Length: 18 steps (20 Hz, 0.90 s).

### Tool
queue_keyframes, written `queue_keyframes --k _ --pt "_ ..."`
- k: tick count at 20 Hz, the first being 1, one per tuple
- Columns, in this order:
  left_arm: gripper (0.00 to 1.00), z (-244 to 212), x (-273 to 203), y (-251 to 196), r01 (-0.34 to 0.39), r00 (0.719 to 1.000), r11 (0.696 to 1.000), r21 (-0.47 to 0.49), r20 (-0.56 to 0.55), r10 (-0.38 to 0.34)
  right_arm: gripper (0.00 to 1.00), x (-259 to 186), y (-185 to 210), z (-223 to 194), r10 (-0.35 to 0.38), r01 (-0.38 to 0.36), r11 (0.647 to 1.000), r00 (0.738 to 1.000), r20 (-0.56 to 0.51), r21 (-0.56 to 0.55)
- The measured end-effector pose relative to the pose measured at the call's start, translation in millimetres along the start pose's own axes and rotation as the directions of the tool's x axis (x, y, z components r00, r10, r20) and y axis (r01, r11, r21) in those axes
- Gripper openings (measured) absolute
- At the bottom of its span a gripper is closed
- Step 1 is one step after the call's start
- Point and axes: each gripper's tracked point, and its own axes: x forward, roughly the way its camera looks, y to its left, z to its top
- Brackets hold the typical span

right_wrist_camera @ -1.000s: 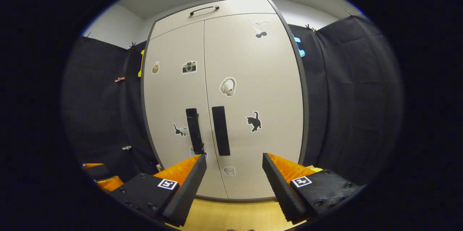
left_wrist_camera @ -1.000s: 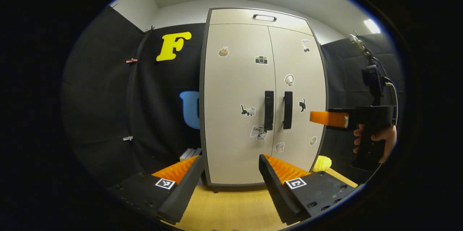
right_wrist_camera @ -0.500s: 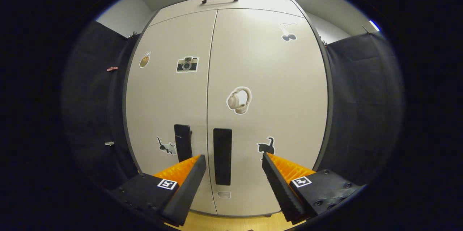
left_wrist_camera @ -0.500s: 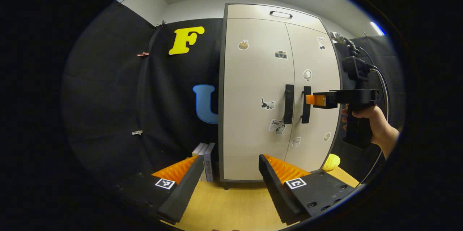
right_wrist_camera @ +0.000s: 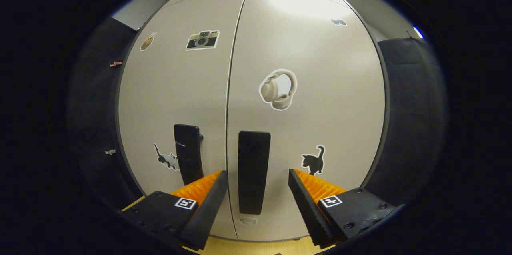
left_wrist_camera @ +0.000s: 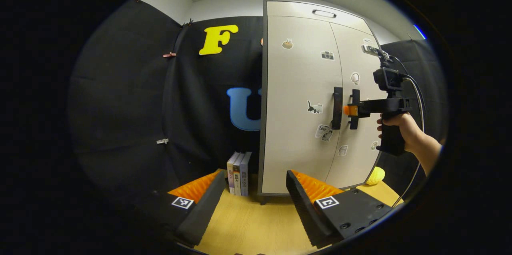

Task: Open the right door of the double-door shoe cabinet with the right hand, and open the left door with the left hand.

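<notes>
The pale double-door shoe cabinet (left_wrist_camera: 298,87) stands with both doors shut. Two dark upright handles flank the middle seam: the left handle (left_wrist_camera: 337,108) and the right handle (left_wrist_camera: 354,109). In the right gripper view the right door (right_wrist_camera: 320,67) is close, and my right gripper (right_wrist_camera: 257,173) is open with the right handle (right_wrist_camera: 254,147) seen between its fingers, not pressed. The left handle (right_wrist_camera: 188,153) is just beside them. From the left gripper view, a hand (left_wrist_camera: 400,125) holds that gripper (left_wrist_camera: 350,110) at the right handle. My left gripper (left_wrist_camera: 254,175) is open, well back from the cabinet.
Three books (left_wrist_camera: 239,173) stand on the wooden top (left_wrist_camera: 248,223) against the cabinet's left side. A yellow object (left_wrist_camera: 377,175) lies at its right foot. A top flap with a small handle (left_wrist_camera: 324,13) sits above the doors. Black cloth walls close in on both sides.
My right gripper has moved in toward the cabinet until the right handle lies between its fingers. My left gripper's view has swung left, so the cabinet sits further right and the books came into sight.
</notes>
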Motion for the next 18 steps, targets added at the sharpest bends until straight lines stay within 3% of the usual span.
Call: queue_keyframes --k 2,3,5,7,9,13,14,16,17,18 --pt "0.95 -3 0 8 -0.010 1.000 1.000 -0.011 -0.004 0.010 0.90 3 -2 -1 -0.019 0.019 1.000 1.000 -0.006 -0.003" --pt "0.95 -4 -1 11 -0.014 1.000 1.000 -0.015 -0.004 0.014 0.73 4 -2 -1 -0.026 0.026 1.000 1.000 -0.011 -0.001" --pt "0.95 -5 -2 17 -0.021 1.000 1.000 -0.016 -0.002 0.021 0.56 6 0 -6 -0.025 0.025 1.000 0.999 -0.039 0.009" --pt "0.95 -8 -4 24 -0.031 1.000 0.999 -0.007 0.000 0.031 0.56 9 5 -13 -0.010 0.012 0.999 0.998 -0.067 0.031" --pt "0.95 -11 -6 25 -0.026 1.000 1.000 -0.011 -0.003 0.026 0.37 7 5 -10 -0.032 0.036 0.997 0.997 -0.070 0.061" --pt "0.95 -26 -13 26 -0.002 1.000 0.999 -0.033 -0.031 0.001 0.37 8 4 -11 -0.050 0.055 0.996 0.996 -0.075 0.070" --pt "0.95 -30 -15 25 0.006 0.999 0.999 -0.042 -0.043 -0.007 0.31 8 4 -10 -0.045 0.051 0.996 0.996 -0.080 0.075" --pt "0.95 -38 -21 24 0.023 0.998 0.998 -0.056 -0.056 -0.026 0.31 8 4 -10 -0.047 0.055 0.995 0.994 -0.094 0.086" --pt "0.95 -40 -22 23 0.031 0.998 0.998 -0.048 -0.059 -0.034 0.24 8 4 -11 -0.050 0.058 0.995 0.994 -0.100 0.077" --pt "0.95 -44 -22 24 0.036 0.997 0.999 -0.027 -0.064 -0.037 0.24 7 3 -10 -0.051 0.059 0.996 0.993 -0.105 0.072"
